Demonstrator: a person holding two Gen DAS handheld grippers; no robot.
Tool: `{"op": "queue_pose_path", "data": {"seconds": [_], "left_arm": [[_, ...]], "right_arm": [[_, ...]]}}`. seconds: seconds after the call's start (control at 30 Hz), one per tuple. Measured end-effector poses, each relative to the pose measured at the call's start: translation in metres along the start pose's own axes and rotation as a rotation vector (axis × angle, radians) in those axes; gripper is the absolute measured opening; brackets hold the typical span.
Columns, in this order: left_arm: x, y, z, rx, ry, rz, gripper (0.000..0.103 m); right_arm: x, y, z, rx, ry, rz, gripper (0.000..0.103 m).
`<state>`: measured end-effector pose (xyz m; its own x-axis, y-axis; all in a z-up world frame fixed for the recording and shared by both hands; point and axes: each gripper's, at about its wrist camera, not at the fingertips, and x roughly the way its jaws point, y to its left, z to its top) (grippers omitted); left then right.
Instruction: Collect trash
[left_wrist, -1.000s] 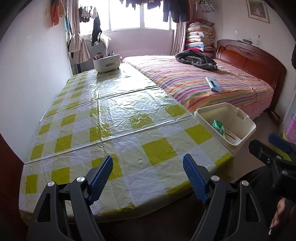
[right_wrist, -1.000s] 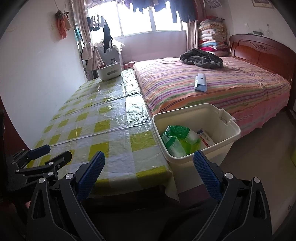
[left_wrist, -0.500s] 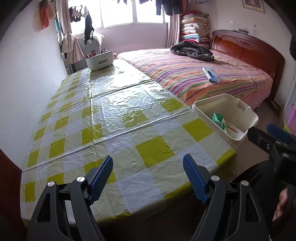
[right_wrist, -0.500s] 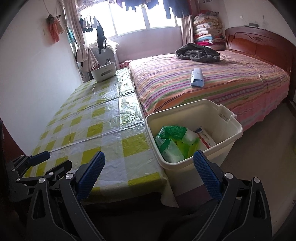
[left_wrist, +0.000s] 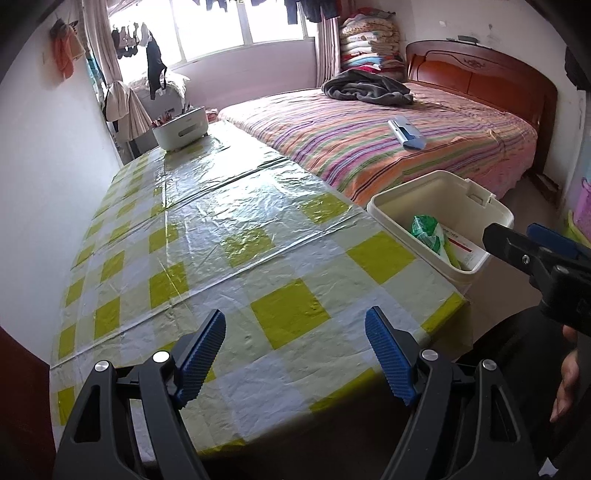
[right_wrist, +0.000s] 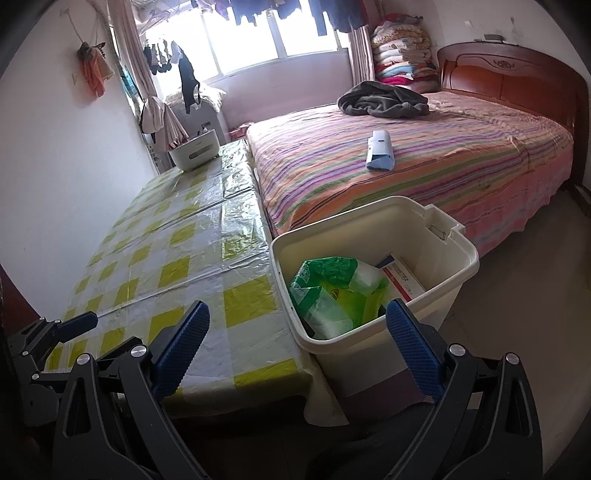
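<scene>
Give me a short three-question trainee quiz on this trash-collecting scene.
1. True or false: the left gripper holds a piece of trash.
2. Multiple choice: the green wrapper lies A) on the table, B) in the cream bin, C) on the bed.
3. Fill in: the blue-and-white packet lies on the striped ____.

Key: 1. False, both it and the right gripper are open and hold nothing. 2. B. 3. Bed.
</scene>
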<state>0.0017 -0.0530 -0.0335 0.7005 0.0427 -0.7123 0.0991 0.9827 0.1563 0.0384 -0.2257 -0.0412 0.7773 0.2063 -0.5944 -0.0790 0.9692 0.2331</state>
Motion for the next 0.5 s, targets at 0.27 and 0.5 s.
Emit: {"op": "queue_pose_path", "data": {"seconds": [0.27,0.5], "left_arm": [[0.003,-0.009,0.003,0.025,0.012,-0.005,0.076],[0.002,-0.019,0.004,0.054,0.007,-0.005,0.076]], "right_arm": [[0.002,-0.009,0.001,0.020,0.001,0.006,0.095],[0.001,-0.016,0.000,0.033,0.001,0.005,0.095]]}}
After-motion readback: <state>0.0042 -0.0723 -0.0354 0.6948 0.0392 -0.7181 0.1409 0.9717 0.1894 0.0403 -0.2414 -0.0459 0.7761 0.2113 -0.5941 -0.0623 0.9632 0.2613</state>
